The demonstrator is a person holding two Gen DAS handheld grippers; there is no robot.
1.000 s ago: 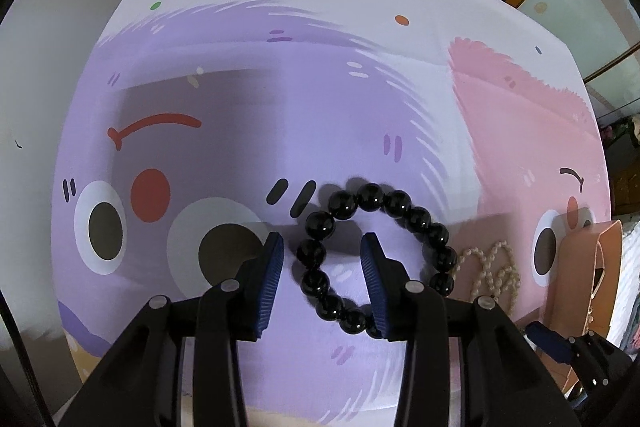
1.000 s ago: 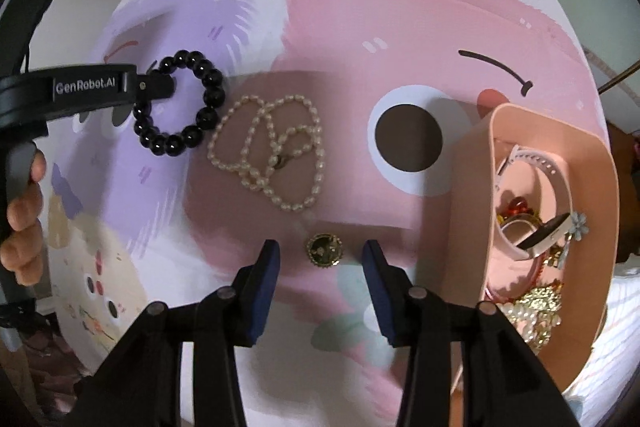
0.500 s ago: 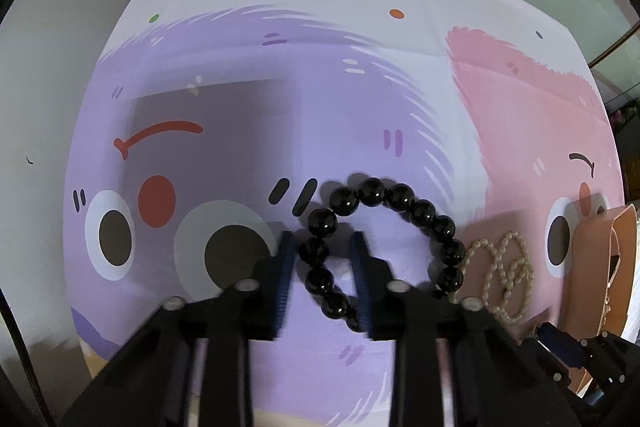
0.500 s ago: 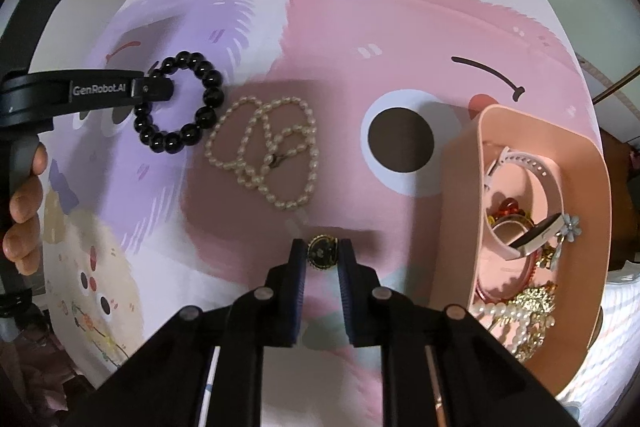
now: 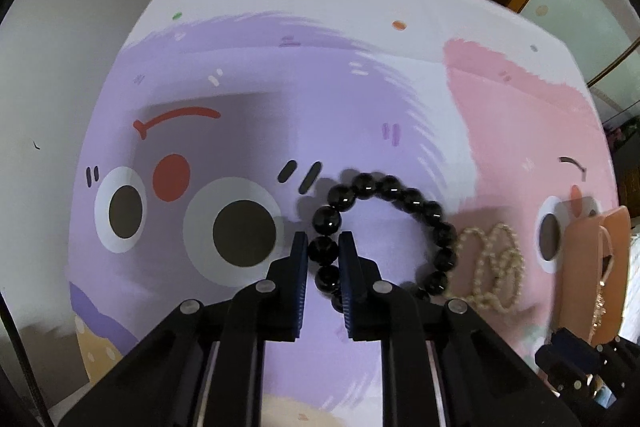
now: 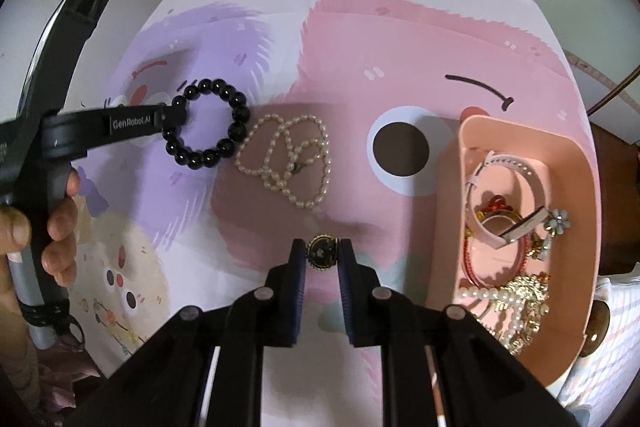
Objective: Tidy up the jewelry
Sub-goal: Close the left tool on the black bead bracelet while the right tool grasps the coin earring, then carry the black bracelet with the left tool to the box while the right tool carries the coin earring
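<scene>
**Gripping 2 pieces at once, both ready to lift**

Pinching is the step in hand. The left gripper [image 5: 323, 253] has just been closing and now clamps 1 bead on the left side of the black bracelet [image 5: 394, 227], which lies on the purple part of the mat [image 5: 248, 79], just left of the pearl necklace [image 6: 286, 159]. The right gripper [image 6: 322, 254] is clamped on a small round gold-rimmed pendant [image 6: 322, 251] near the mat's near edge, its jaws pressing both sides.

Next, I judge, both pieces go to the pink tray [image 6: 588, 163] on the right, which already holds a pink watch [image 6: 508, 203], a red bangle, pearls and gold chains. The pendant has the shorter trip. The bracelet must rise clear before travelling right, or its hanging loop could drag the necklace. Gripped by 1 bead, it may swing or slip.

Covering the table is a printed cartoon mat, purple on the left and pink on the right, with big eyes. A hand [image 6: 52, 223] holds the left gripper's handle. Beyond the far edge stand dark wooden shelves with folded cloth.
</scene>
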